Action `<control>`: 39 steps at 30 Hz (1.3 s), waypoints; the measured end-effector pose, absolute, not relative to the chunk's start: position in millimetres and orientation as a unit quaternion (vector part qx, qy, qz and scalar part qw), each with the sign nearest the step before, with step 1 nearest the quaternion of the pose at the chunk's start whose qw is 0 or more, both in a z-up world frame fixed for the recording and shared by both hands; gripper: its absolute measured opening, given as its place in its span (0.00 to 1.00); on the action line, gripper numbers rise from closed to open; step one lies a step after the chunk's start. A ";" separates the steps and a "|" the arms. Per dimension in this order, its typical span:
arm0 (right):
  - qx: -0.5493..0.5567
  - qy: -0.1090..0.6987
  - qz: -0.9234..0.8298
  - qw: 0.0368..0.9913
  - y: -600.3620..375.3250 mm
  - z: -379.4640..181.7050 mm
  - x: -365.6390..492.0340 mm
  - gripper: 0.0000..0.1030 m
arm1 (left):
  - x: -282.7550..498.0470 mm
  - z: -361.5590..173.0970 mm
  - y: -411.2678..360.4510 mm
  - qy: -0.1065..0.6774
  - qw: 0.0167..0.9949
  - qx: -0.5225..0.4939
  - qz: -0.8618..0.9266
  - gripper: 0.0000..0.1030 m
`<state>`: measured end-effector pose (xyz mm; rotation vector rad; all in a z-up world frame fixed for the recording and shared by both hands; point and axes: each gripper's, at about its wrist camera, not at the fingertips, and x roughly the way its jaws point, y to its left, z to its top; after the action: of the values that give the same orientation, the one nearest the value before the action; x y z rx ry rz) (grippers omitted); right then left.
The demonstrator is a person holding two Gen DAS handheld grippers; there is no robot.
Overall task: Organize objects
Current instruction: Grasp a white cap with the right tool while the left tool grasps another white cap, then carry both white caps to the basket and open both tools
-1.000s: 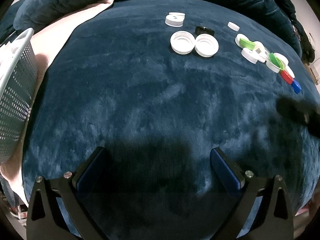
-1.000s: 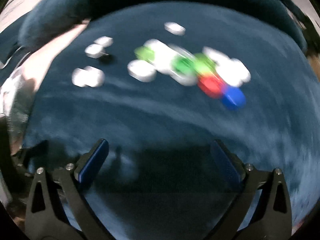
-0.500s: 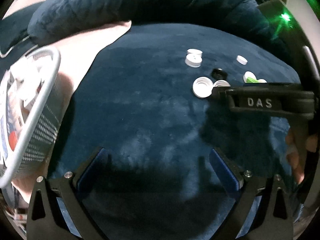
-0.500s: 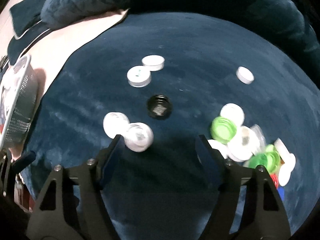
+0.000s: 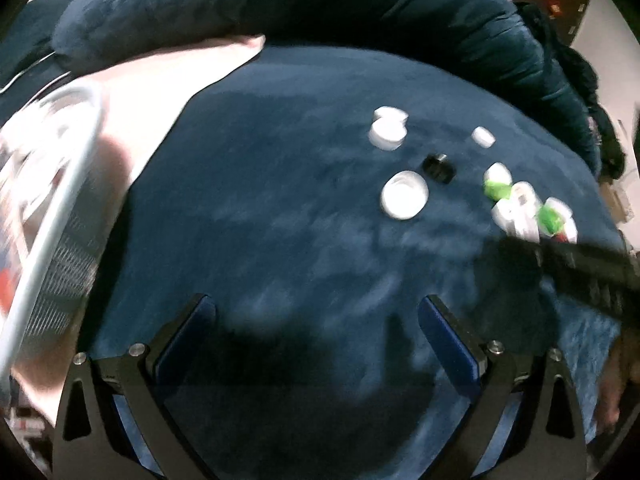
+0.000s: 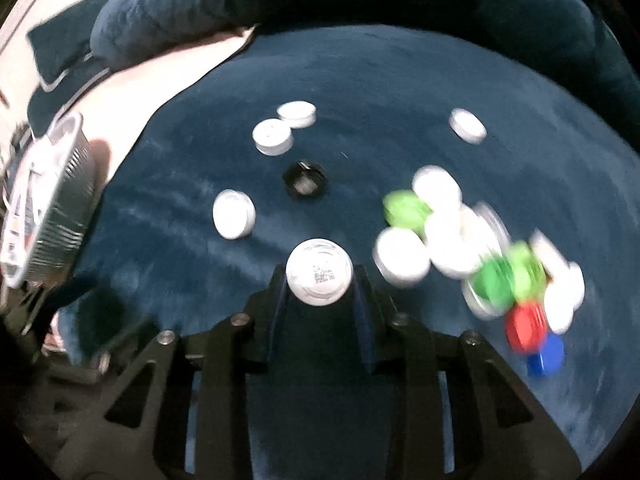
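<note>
Bottle caps lie scattered on a dark blue plush surface (image 6: 360, 92). My right gripper (image 6: 319, 280) is shut on a white cap (image 6: 319, 271) and holds it above the surface. Another white cap (image 6: 234, 213) lies to its left, a black cap (image 6: 305, 181) beyond it, and two white caps (image 6: 273, 136) farther back. A blurred pile of white, green, red and blue caps (image 6: 480, 256) lies to the right. My left gripper (image 5: 320, 332) is open and empty over bare plush, with a white cap (image 5: 404, 194) and the black cap (image 5: 439, 168) ahead of it.
A white mesh basket (image 5: 48, 200) with items inside stands at the left edge; it also shows in the right wrist view (image 6: 52, 200). A pink cloth (image 5: 160, 76) lies by it. Dark blue cushions (image 5: 320, 4) line the back. The right tool's black arm (image 5: 580, 272) crosses at right.
My right gripper closed on one of the two adjacent white caps and lifted it; the other stays on the plush. The left gripper shifted slightly and stays open.
</note>
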<state>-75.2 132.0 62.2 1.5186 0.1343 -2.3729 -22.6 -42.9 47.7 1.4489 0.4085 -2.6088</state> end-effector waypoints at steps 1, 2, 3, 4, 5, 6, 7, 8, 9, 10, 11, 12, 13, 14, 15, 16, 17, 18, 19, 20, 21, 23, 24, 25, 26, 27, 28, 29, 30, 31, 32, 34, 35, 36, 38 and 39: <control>0.539 0.027 -0.828 0.150 143.0 63.5 -68.7 0.31 | -30.8 48.5 -40.1 0.132 0.059 0.478 -0.866 0.99; 0.547 0.004 -0.825 0.140 151.8 63.7 -65.1 0.31 | -39.6 50.0 -37.1 0.129 0.053 0.475 -0.869 0.98; 0.553 -0.022 -0.822 0.132 160.3 63.9 -60.0 0.31 | -52.2 51.2 -33.0 0.128 0.044 0.471 -0.872 0.98; 0.557 -0.046 -0.820 0.125 168.0 63.0 -54.4 0.31 | -57.3 52.1 -31.5 0.130 0.039 0.469 -0.873 0.97; 0.559 -0.058 -0.819 0.120 172.3 61.8 -50.4 0.31 | -65.7 51.5 -29.1 0.133 0.032 0.469 -0.873 0.95; 0.560 -0.066 -0.817 0.115 175.3 60.9 -44.2 0.31 | -73.4 50.1 -26.8 0.137 0.024 0.470 -0.872 0.92; 0.563 -0.074 -0.816 0.114 177.6 58.6 -40.5 0.31 | -80.7 47.8 -24.9 0.139 0.017 0.472 -0.870 0.90; 0.565 -0.079 -0.813 0.113 178.9 56.1 -37.9 0.31 | -87.5 44.6 -23.3 0.138 0.014 0.475 -0.869 0.86; 0.567 -0.080 -0.812 0.114 179.3 55.6 -39.8 0.31 | -94.1 40.7 -22.3 0.138 0.013 0.480 -0.866 0.82; 0.568 -0.081 -0.811 0.114 179.3 53.8 -38.4 0.31 | -97.8 38.0 -22.0 0.140 0.012 0.482 -0.865 0.76; 0.569 -0.079 -0.810 0.115 178.5 52.1 -38.0 0.31 | -100.8 35.8 -22.1 0.142 0.008 0.485 -0.863 0.51; 0.571 -0.075 -0.809 0.115 175.0 51.1 -42.3 0.31 | -103.1 34.0 -22.4 0.142 0.005 0.489 -0.861 0.30; 0.572 -0.073 -0.809 0.117 173.8 50.4 -42.7 0.31 | -102.5 33.8 -23.1 0.143 0.002 0.491 -0.859 0.29; 0.572 -0.072 -0.809 0.118 173.9 49.2 -45.0 0.31 | -100.8 35.2 -24.6 0.150 -0.003 0.489 -0.859 0.29; 0.571 -0.071 -0.809 0.119 173.4 49.5 -46.2 0.31 | -97.1 38.8 -27.0 0.160 -0.007 0.487 -0.858 0.29; 0.570 -0.072 -0.810 0.120 172.7 50.6 -46.6 0.31 | -95.5 41.3 -28.3 0.163 -0.008 0.486 -0.859 0.29; 0.568 -0.074 -0.811 0.122 172.2 51.5 -47.1 0.31 | -91.6 45.7 -29.2 0.164 -0.008 0.483 -0.860 0.29; 0.566 -0.074 -0.812 0.123 170.5 51.9 -47.9 0.31 | -86.2 52.2 -30.2 0.162 -0.008 0.480 -0.862 0.29; 0.565 -0.074 -0.812 0.125 168.3 53.8 -48.1 0.31 | -81.0 58.7 -31.5 0.163 -0.008 0.477 -0.864 0.29; 0.564 -0.075 -0.813 0.127 166.5 55.5 -47.7 0.31 | -74.8 67.1 -34.9 0.167 -0.009 0.472 -0.866 0.29; 0.562 -0.076 -0.813 0.130 163.1 57.6 -47.5 0.31 | -64.7 81.2 -43.0 0.177 -0.007 0.461 -0.870 0.29; 0.557 -0.070 -0.815 0.143 150.7 64.4 -47.1 0.31 | -50.2 100.5 -59.4 0.192 0.005 0.444 -0.875 0.29; 0.553 -0.065 -0.817 0.151 142.5 68.4 -46.8 0.31 | -41.1 113.6 -74.4 0.205 0.016 0.433 -0.878 0.29; 0.548 -0.059 -0.817 0.167 128.5 74.5 -47.5 0.31 | -34.0 123.4 -88.1 0.217 0.026 0.424 -0.879 0.29; 0.546 -0.056 -0.817 0.176 119.5 77.0 -48.6 0.31 | -24.0 136.4 -109.3 0.234 0.044 0.411 -0.880 0.29; 0.543 -0.052 -0.817 0.189 105.3 80.8 -50.8 0.31 | -16.9 145.6 -127.8 0.246 0.062 0.404 -0.879 0.29; 0.540 -0.051 -0.815 0.207 89.2 87.0 -52.0 0.31 | -12.8 151.2 -141.1 0.254 0.074 0.400 -0.877 0.29; 0.536 -0.051 -0.812 0.224 76.2 93.8 -52.4 0.31 | -5.6 157.8 -158.7 0.264 0.093 0.394 -0.875 0.29; 0.531 -0.050 -0.810 0.243 58.8 100.7 -53.9 0.31 | 2.2 164.1 -178.7 0.272 0.116 0.388 -0.873 0.29; 0.524 -0.045 -0.807 0.267 35.5 109.3 -56.5 0.31 | 7.4 168.1 -194.2 0.278 0.134 0.383 -0.871 0.29; 0.519 -0.042 -0.804 0.287 16.6 116.5 -58.3 0.31 | 13.7 170.6 -211.7 0.284 0.153 0.379 -0.867 0.29; 0.510 -0.034 -0.794 0.329 -27.2 132.4 -65.8 0.31 | 23.1 171.9 -244.9 0.303 0.189 0.377 -0.855 0.29; 0.507 -0.030 -0.788 0.348 -50.8 140.1 -71.7 0.31 | 27.0 171.7 -260.6 0.313 0.202 0.372 -0.850 0.29; 0.505 -0.029 -0.784 0.360 -64.6 144.4 -75.7 0.31 | 30.2 171.3 -276.1 0.319 0.218 0.370 -0.845 0.29; 0.500 -0.013 -0.777 0.383 -106.3 155.9 -87.4 0.31 | 33.8 172.5 -298.8 0.328 0.237 0.364 -0.839 0.29; 0.500 -0.006 -0.773 0.390 -122.9 159.1 -92.3 0.31 | 34.6 173.7 -310.5 0.331 0.246 0.358 -0.838 0.29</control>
<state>-92.3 -122.9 159.1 1.2701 -0.0147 -1.9659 34.6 -310.5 173.7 0.9770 0.9024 -2.2858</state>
